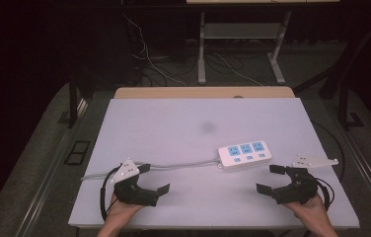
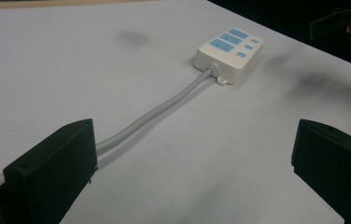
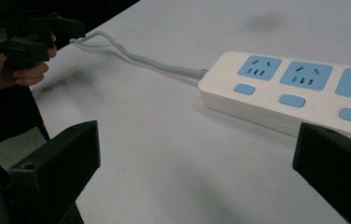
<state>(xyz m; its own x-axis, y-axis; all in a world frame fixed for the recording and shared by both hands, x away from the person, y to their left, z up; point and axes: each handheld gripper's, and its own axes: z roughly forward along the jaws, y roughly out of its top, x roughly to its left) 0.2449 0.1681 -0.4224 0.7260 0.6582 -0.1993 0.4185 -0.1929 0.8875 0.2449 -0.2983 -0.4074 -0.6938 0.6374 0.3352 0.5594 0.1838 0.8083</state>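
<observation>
Right gripper (image 1: 268,178): jaws spread, empty | left gripper (image 1: 155,178): jaws spread, empty | strip (image 1: 244,154): between both, nearer right, untouched

Nothing readable here tbh, the white power strip (image 3: 299,95) has plain blue sockets and blue buttons, no brand or lettering visible.

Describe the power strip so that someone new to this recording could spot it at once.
On the pale grey table top, right of centre near the front edge, lies a flat white plastic power strip. Three blue sockets, blue switches and a grey cable trailing left set it apart.
</observation>
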